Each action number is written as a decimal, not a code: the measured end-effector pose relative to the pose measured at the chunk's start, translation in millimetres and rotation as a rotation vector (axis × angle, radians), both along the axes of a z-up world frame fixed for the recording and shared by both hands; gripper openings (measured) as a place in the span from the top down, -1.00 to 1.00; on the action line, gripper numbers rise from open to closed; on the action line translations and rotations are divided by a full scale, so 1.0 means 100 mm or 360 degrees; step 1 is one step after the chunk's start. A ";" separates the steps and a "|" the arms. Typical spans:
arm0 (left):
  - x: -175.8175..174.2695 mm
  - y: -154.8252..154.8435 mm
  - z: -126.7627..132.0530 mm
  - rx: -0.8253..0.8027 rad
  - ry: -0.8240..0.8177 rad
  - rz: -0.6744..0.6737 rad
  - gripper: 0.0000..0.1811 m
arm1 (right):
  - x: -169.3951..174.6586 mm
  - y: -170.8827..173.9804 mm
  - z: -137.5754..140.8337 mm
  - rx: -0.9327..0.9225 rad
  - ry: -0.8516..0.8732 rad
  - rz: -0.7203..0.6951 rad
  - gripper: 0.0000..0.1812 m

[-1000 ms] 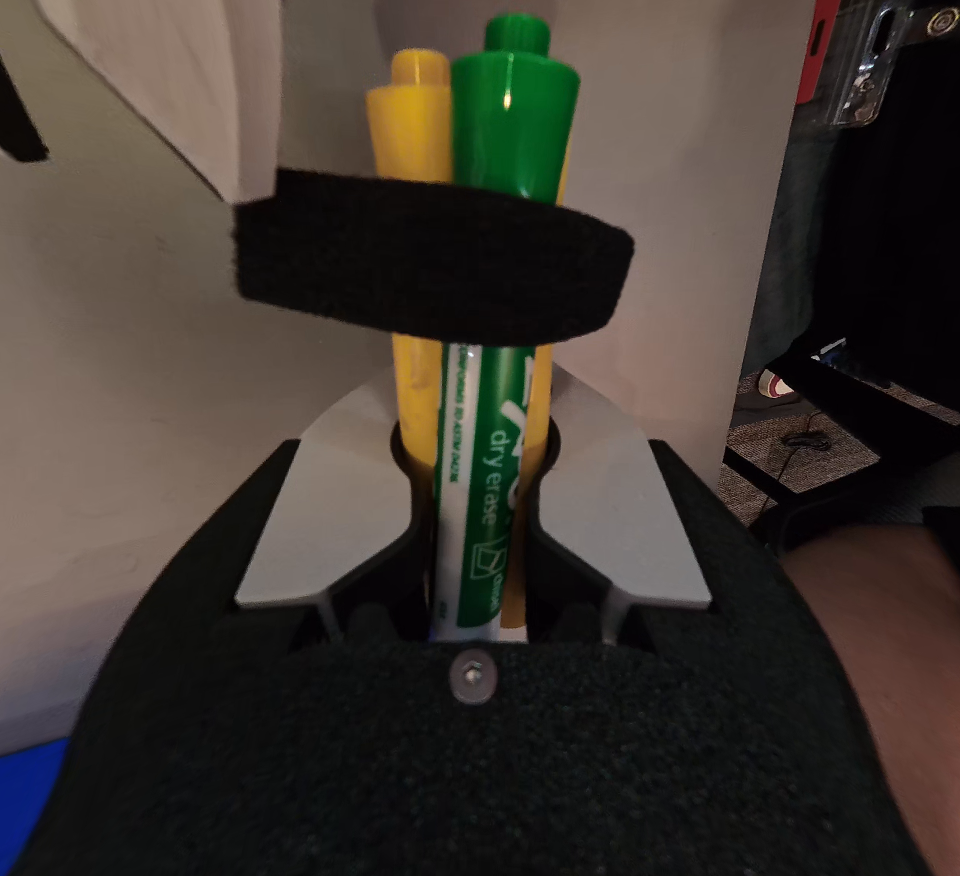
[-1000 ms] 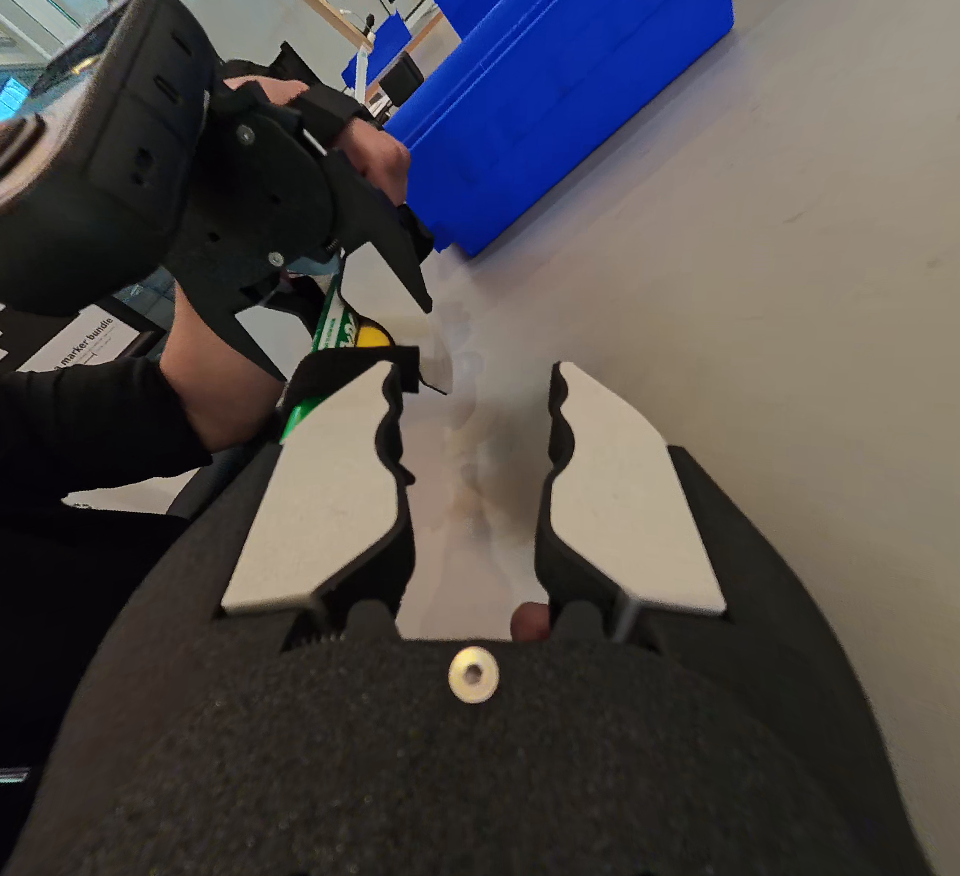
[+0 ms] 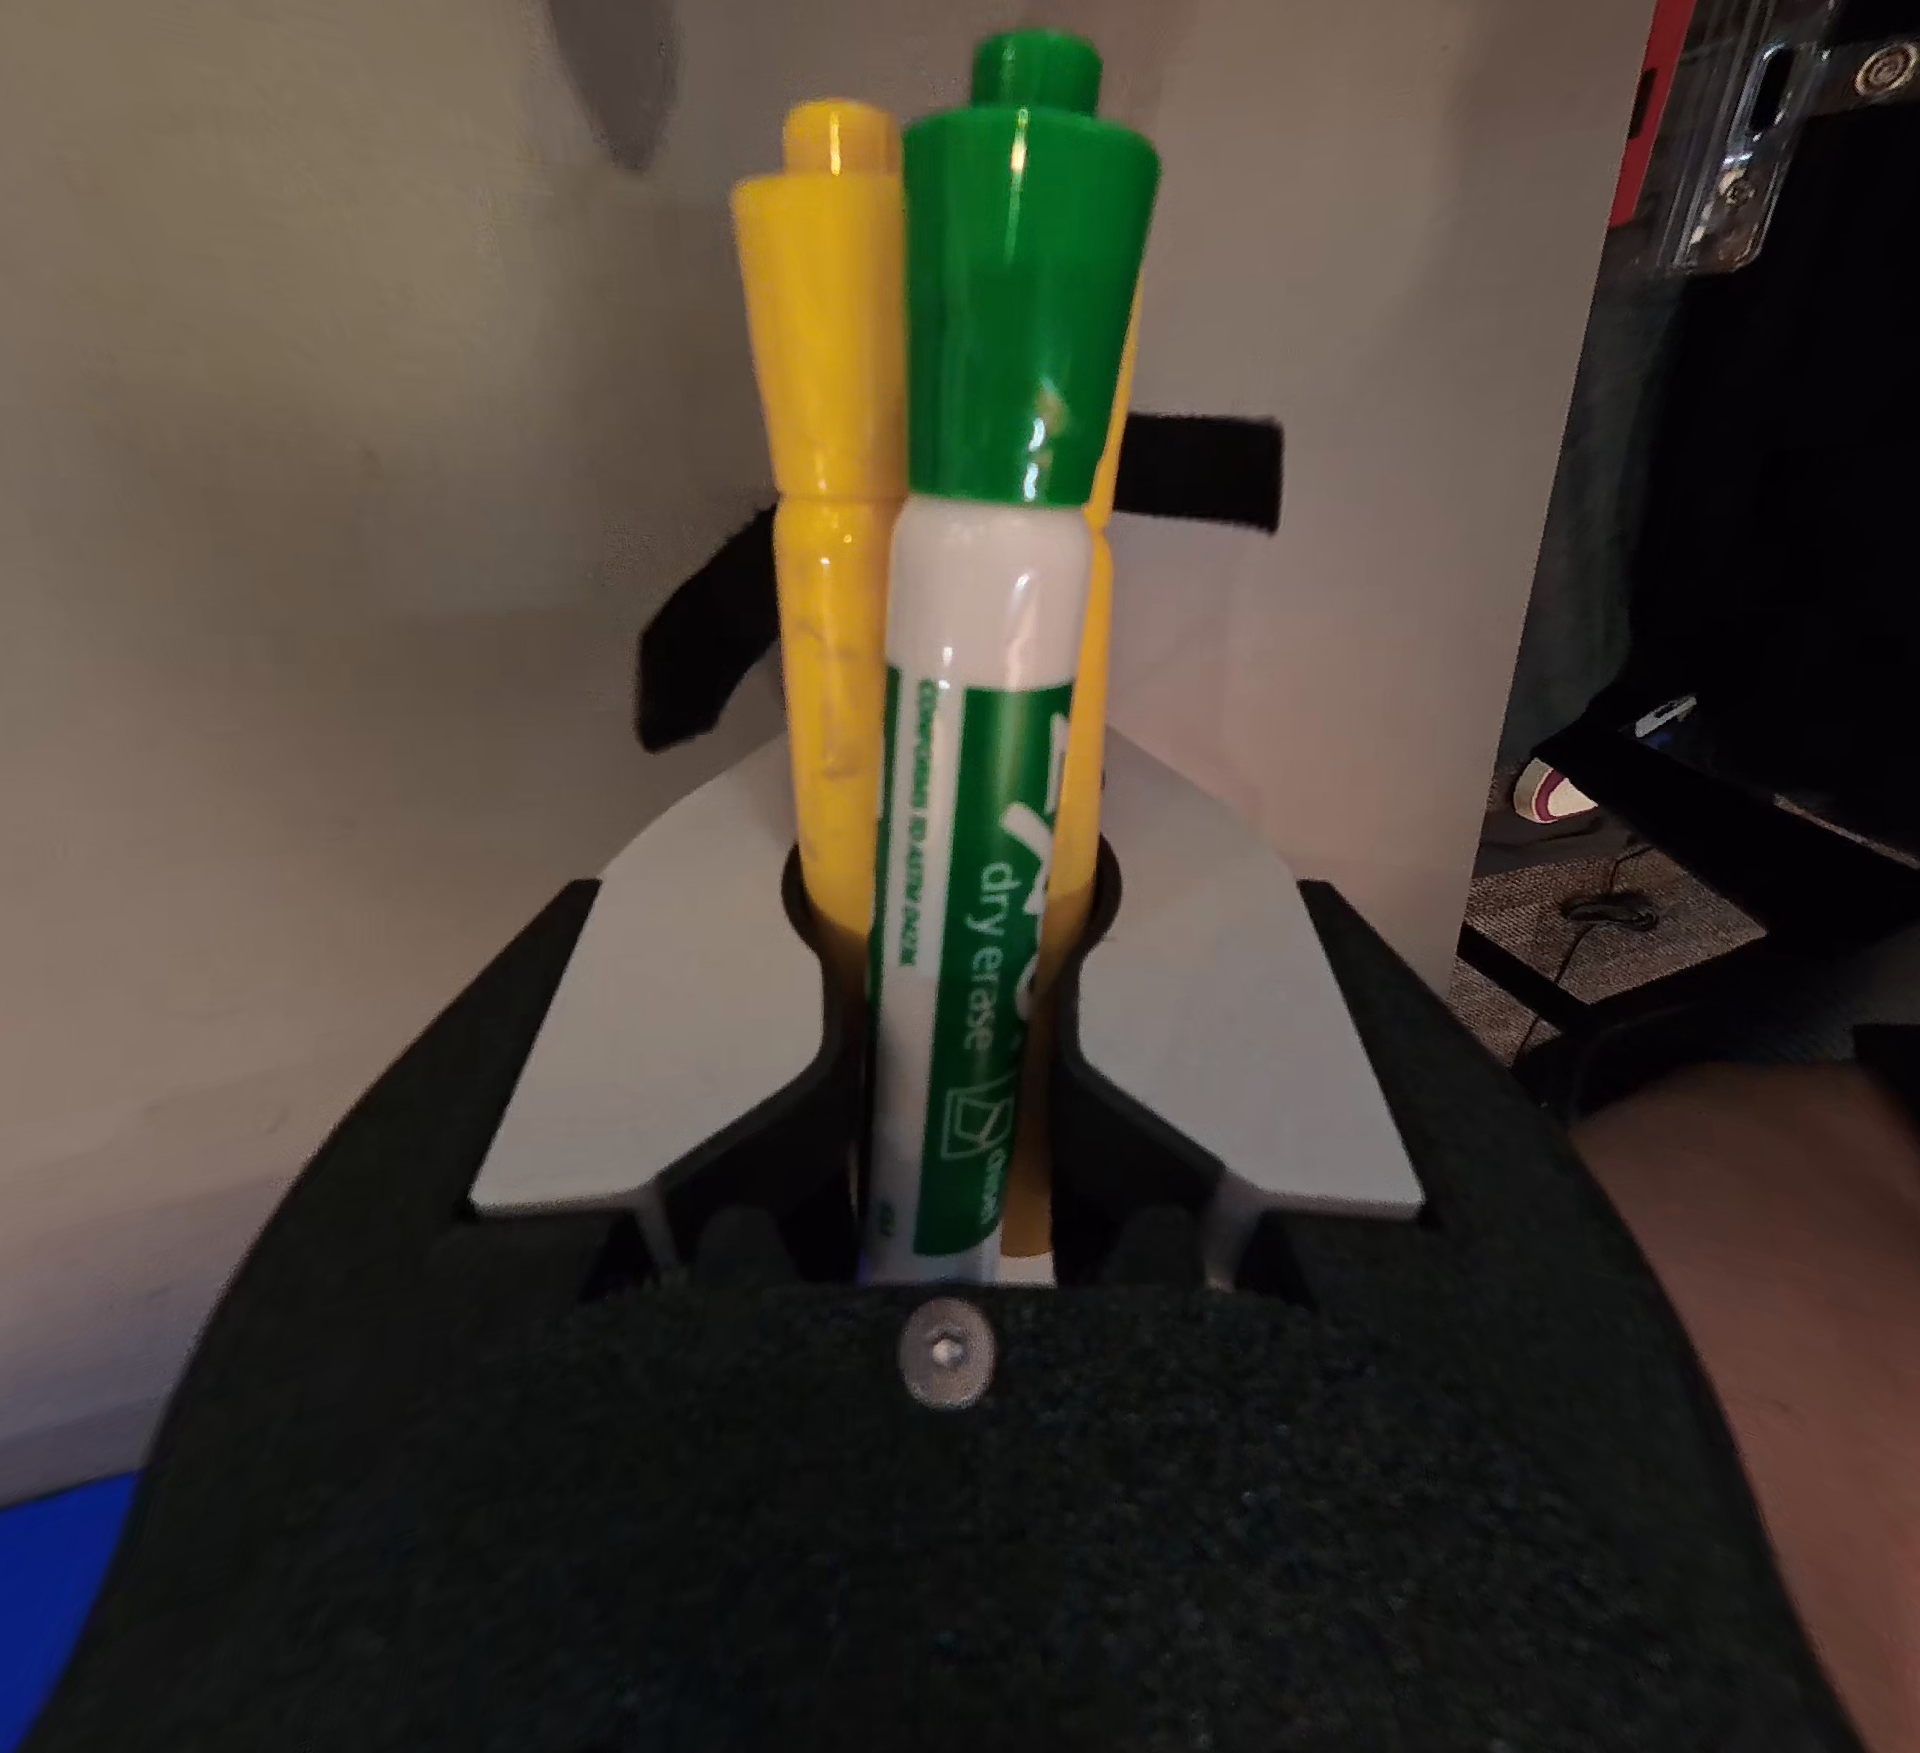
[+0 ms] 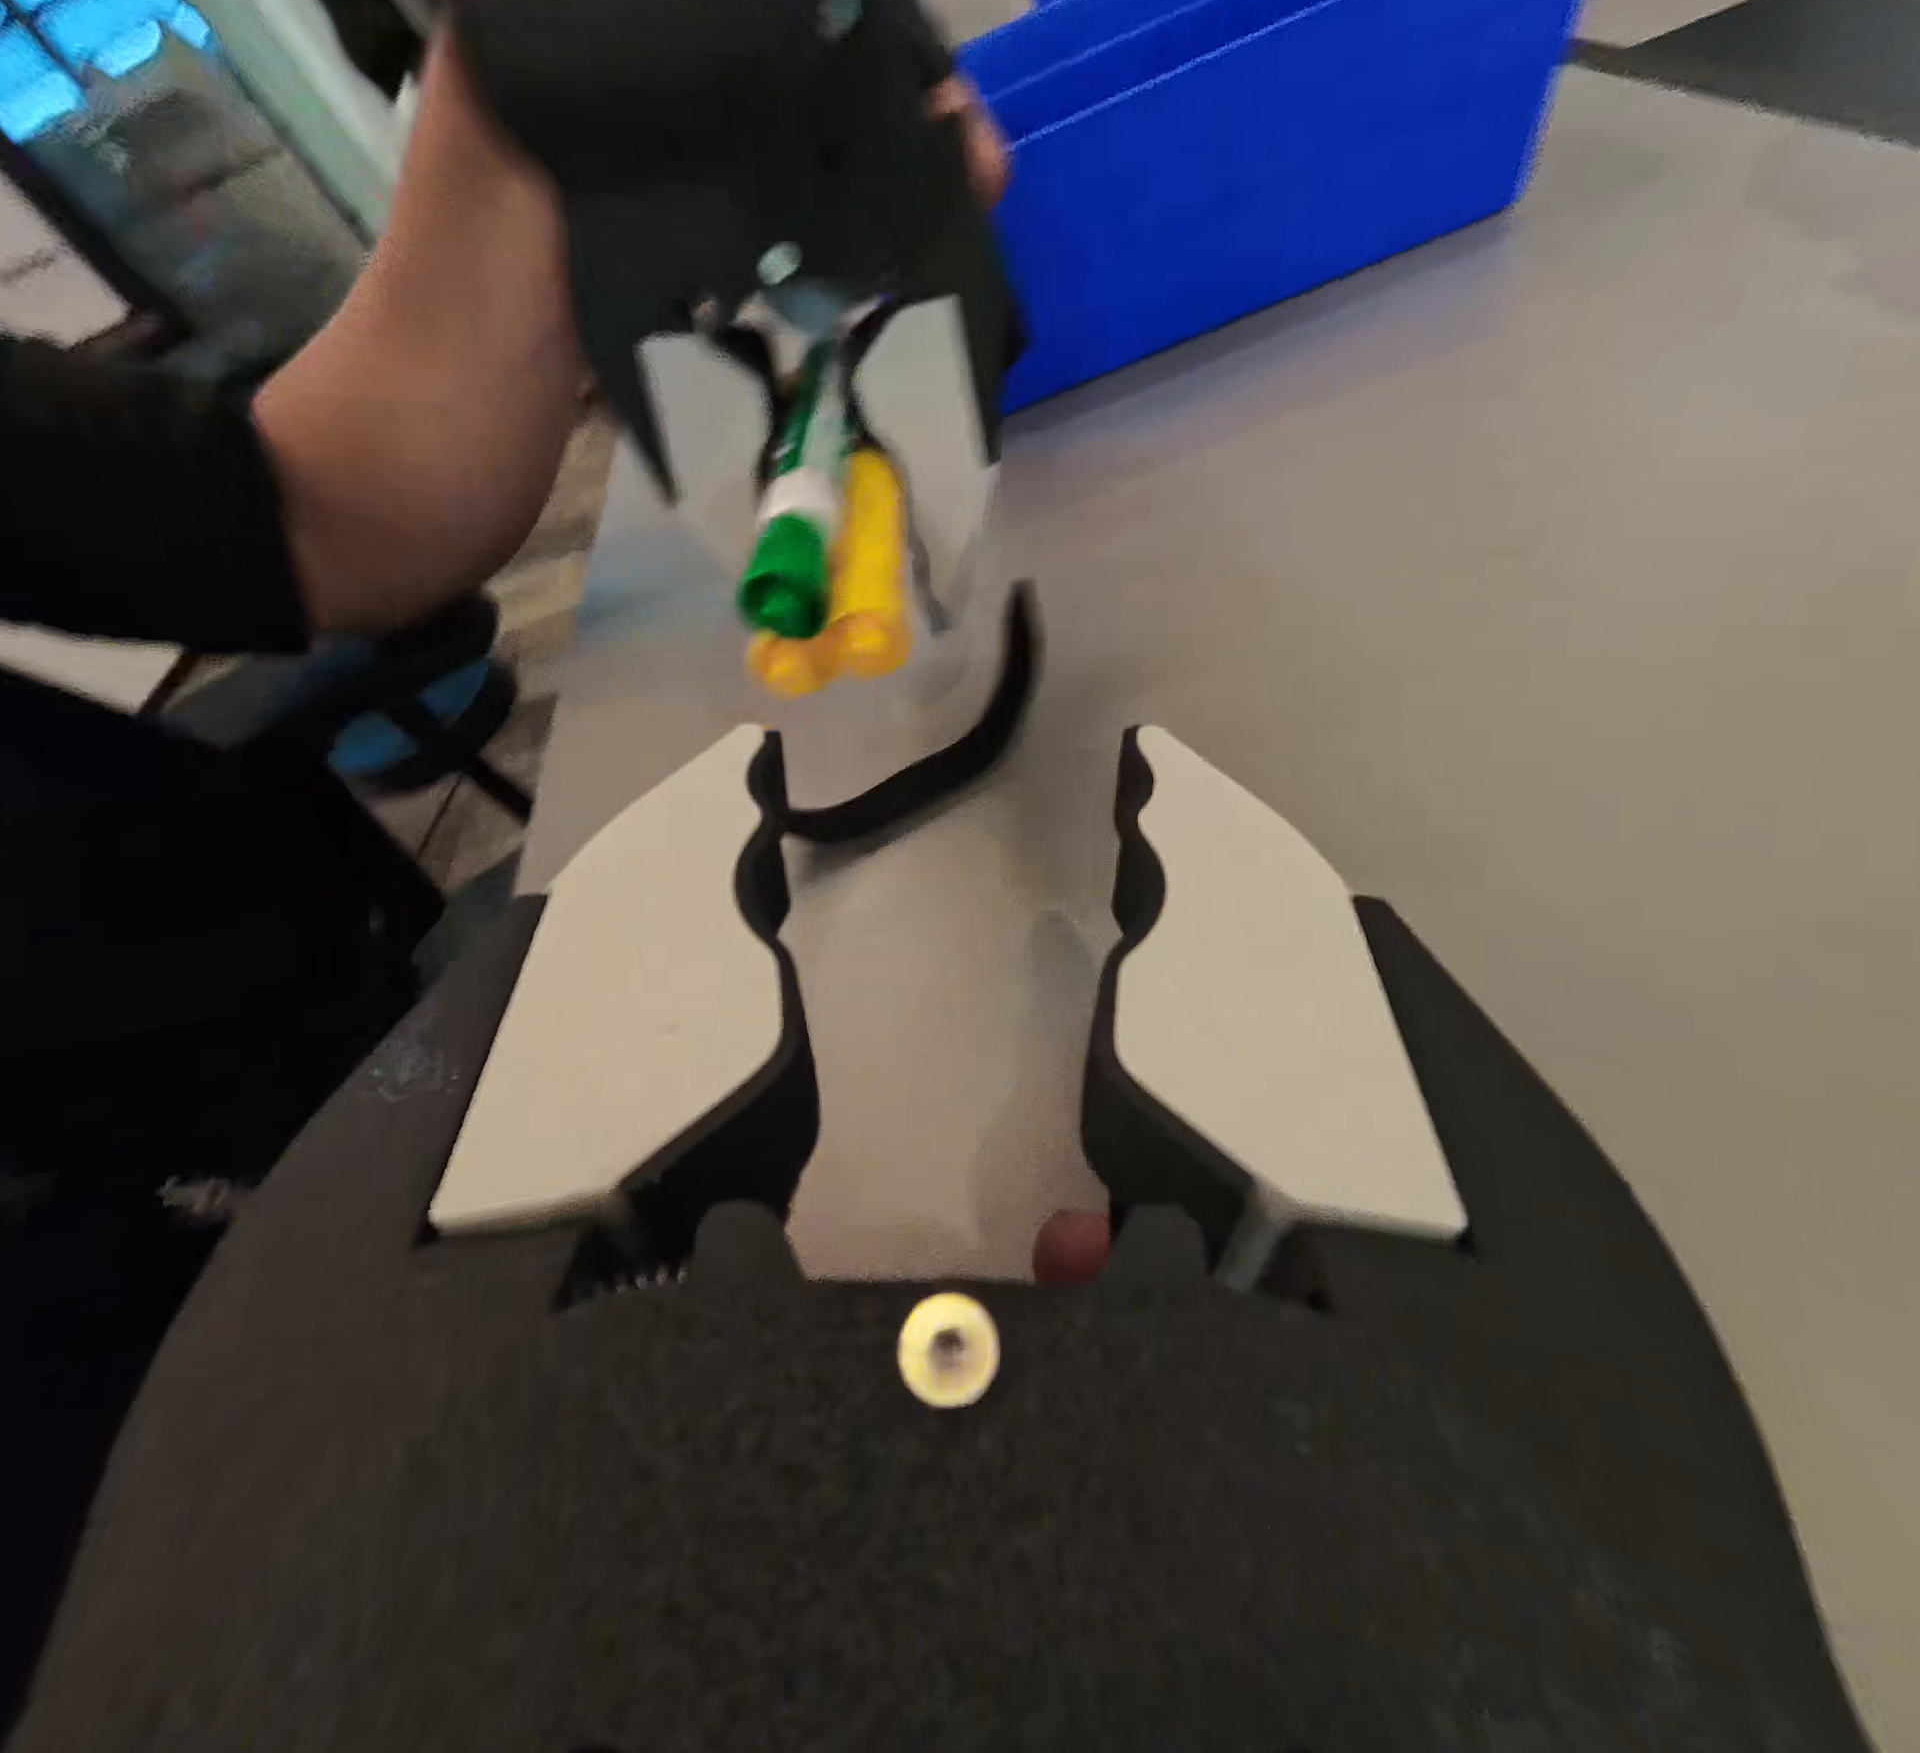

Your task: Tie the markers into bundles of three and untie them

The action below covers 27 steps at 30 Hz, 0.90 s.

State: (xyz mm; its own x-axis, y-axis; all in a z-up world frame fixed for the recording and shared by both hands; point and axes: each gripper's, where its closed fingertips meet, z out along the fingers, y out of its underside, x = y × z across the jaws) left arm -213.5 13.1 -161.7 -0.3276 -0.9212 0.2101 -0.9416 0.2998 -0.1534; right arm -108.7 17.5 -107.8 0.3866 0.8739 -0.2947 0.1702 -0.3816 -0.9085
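Note:
My left gripper [image 3: 951, 872] is shut on three markers: a green-capped one [image 3: 1018, 560] in front, a yellow one [image 3: 831, 456] beside it and a second yellow one behind. Their caps point away from the gripper, above the table. The black strap [image 3: 1205, 477] is off the markers and lies loose behind them. In the right wrist view it [image 4: 997, 727] curves on the table just past my fingertips. My right gripper [image 4: 948, 747] is open and empty, facing the left gripper [image 4: 821, 415] and the marker caps [image 4: 784, 576].
A blue bin [image 4: 1247, 176] stands on the grey table [image 4: 1455, 664] behind the left gripper. The table edge [image 3: 1538, 560] runs down the right of the left wrist view, with a black frame and floor beyond. A person's forearm [image 4: 416, 456] holds the left gripper. My right fingertips sit around 12 cm from my left ones.
The strap, wrapped around the markers a second ago, has come off and now lies loose. My right gripper has drawn back from the bundle and faces it head-on.

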 end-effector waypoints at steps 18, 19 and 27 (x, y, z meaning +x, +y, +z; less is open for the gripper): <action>-0.08 0.01 -0.04 0.0029 0.0058 0.0031 0.55 | -0.82 -0.69 -0.05 0.0499 -0.0515 0.0302 0.97; -0.07 0.00 -0.03 0.0026 0.0059 0.0022 0.54 | -0.82 -0.67 0.14 0.0439 -0.0376 0.0280 0.97; 0.01 -0.14 0.12 0.0042 -0.0022 -0.0050 0.54 | -0.51 -0.14 0.51 -0.0289 0.0427 0.0155 0.97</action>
State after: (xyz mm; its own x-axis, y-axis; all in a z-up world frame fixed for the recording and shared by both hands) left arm -212.8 -0.8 -149.5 -0.3594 -0.9155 0.1809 -0.9294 0.3336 -0.1581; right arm -159.6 3.5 -56.5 0.1917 0.8267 -0.5289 -0.0220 -0.5352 -0.8445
